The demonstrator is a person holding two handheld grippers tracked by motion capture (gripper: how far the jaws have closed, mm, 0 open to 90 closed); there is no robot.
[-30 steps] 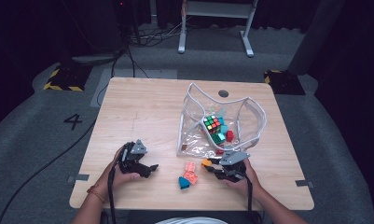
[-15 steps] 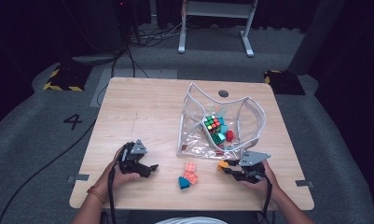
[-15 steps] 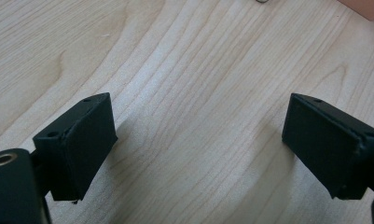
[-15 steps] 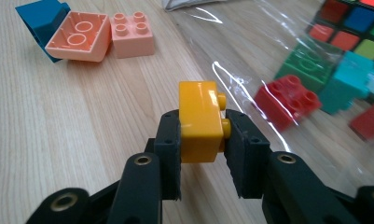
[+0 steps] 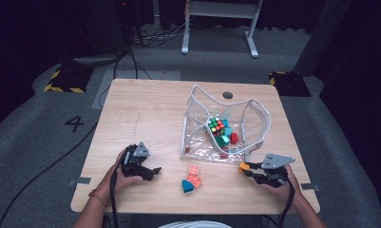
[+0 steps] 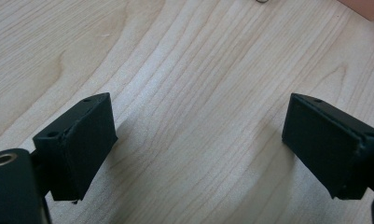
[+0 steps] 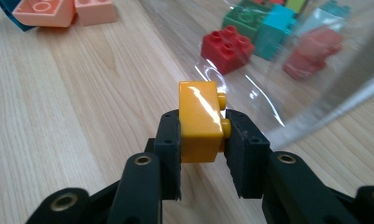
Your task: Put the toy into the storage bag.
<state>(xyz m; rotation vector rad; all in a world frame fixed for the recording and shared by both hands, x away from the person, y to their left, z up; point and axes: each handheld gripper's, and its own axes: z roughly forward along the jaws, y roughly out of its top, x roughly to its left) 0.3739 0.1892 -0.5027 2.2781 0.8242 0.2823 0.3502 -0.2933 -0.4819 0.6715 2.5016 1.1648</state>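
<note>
From the high view, your right gripper (image 5: 249, 168) sits at the near right of the counter (image 5: 145, 109), pinching a small orange brick (image 5: 244, 166) that sticks out ahead of its jaws. Just beyond it lies the clear pouch (image 5: 226, 126), mouth open, with a colour cube (image 5: 216, 126) and a few more bricks inside. To the gripper's side, toward your other hand, a pink brick (image 5: 194, 173) and a teal piece (image 5: 186, 185) lie loose on the wood. Your left gripper (image 5: 152, 172) rests low over bare counter, well apart from all of it.

In the left gripper view, the jaws stand spread wide with nothing but wood grain between them. The corner of a pink brick (image 6: 367, 7) peeks in far ahead.

In the right gripper view, the orange brick (image 7: 201, 120) is clamped between your pads (image 7: 169, 140), studs turned toward one pad, its lower half in the grip and its upper half standing free. It looks like hard, glossy plastic: light, stiff, not fragile, but probably slick, so a shallow pinch could let it twist or pop out. Flat side faces give the surest hold; the studded face gives the pad less contact. Directly ahead, the pouch's soft clear wall (image 7: 315, 84) shows a red brick (image 7: 227, 48), a green brick (image 7: 244, 18) and a teal brick (image 7: 279, 29) behind it. That film will likely buckle if pushed, so carry the brick over the rim rather than against it.
</note>
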